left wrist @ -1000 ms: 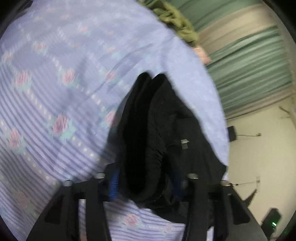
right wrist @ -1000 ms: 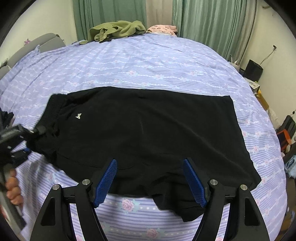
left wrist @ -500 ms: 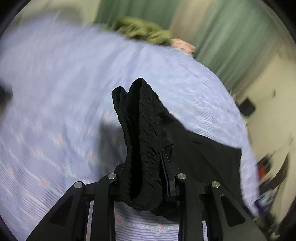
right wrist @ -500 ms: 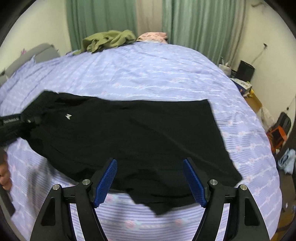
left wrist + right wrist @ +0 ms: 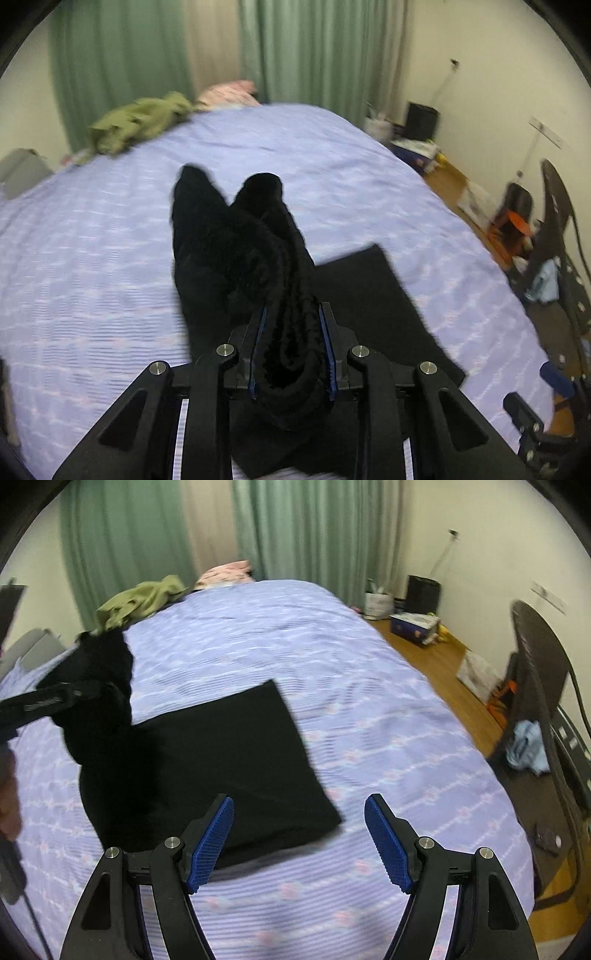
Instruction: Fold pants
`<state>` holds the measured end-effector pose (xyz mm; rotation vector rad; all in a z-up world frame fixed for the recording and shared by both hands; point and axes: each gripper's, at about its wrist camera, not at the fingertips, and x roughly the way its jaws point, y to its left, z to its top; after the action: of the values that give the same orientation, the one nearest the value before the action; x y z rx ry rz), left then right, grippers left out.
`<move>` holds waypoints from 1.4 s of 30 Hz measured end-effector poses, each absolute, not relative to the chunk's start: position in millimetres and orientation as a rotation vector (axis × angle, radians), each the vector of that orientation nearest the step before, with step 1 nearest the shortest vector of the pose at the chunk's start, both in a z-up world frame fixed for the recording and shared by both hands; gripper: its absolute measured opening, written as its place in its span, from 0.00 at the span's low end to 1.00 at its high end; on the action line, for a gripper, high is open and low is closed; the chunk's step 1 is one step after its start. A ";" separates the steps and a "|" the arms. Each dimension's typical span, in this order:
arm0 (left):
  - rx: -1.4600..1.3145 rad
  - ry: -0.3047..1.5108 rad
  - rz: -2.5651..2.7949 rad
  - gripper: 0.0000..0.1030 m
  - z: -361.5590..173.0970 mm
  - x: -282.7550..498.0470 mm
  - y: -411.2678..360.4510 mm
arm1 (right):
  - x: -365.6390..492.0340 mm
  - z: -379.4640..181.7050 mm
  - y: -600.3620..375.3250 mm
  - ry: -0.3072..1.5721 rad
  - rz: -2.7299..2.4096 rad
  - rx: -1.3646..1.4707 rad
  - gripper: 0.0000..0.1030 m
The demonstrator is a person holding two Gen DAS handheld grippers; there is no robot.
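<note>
The black pants [image 5: 236,753] lie on the lilac bed [image 5: 369,720], leg end flat toward the right. My left gripper [image 5: 291,350] is shut on the bunched elastic waistband of the pants [image 5: 255,258] and holds it lifted above the bed. In the right wrist view the left gripper [image 5: 51,701] shows at the left edge with the raised waist end. My right gripper [image 5: 299,834] is open and empty, hovering over the near right corner of the pants.
A green garment [image 5: 144,598] and a pink one [image 5: 225,572] lie at the far end of the bed by green curtains. On the right are a wooden floor [image 5: 443,664], a dark chair [image 5: 543,709], boxes and a black bin [image 5: 423,590].
My left gripper has lifted the waistband and swung it up and toward the leg end. The pants' flat part looks shorter. My right gripper stayed open and shifted right.
</note>
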<state>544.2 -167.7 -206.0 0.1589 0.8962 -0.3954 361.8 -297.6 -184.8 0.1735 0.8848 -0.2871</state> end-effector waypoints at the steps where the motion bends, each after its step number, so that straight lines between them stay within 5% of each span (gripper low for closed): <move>1: 0.161 0.916 -0.412 0.25 -213.8 547.2 -180.1 | 359.1 -185.9 -307.1 0.884 -0.299 0.184 0.72; 13: 0.132 1.102 -0.503 0.25 -297.9 560.2 -283.2 | 345.1 -218.0 -381.3 0.912 -0.387 0.280 0.72; 14: 0.133 1.114 -0.509 0.28 -301.3 560.0 -287.2 | 345.6 -221.6 -385.4 0.918 -0.388 0.286 0.72; 17: 0.090 1.165 -0.568 0.58 -302.6 558.3 -292.3 | 346.6 -226.1 -393.1 0.926 -0.390 0.313 0.72; 21: 0.099 1.055 -0.583 0.80 -268.4 539.1 -282.7 | 345.3 -225.0 -396.9 0.908 -0.391 0.344 0.72; 27: 0.283 0.908 -0.463 0.83 -248.6 508.3 -228.0 | 369.4 -221.3 -382.8 0.877 -0.277 0.337 0.72; 42: 0.186 1.056 -0.283 0.83 -326.0 522.4 -137.1 | 485.9 -302.5 -351.9 1.006 0.028 0.385 0.63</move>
<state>522.4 -137.1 -326.0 0.1858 1.0564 -0.2832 485.9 -351.9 -302.5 0.3850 1.0063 0.0279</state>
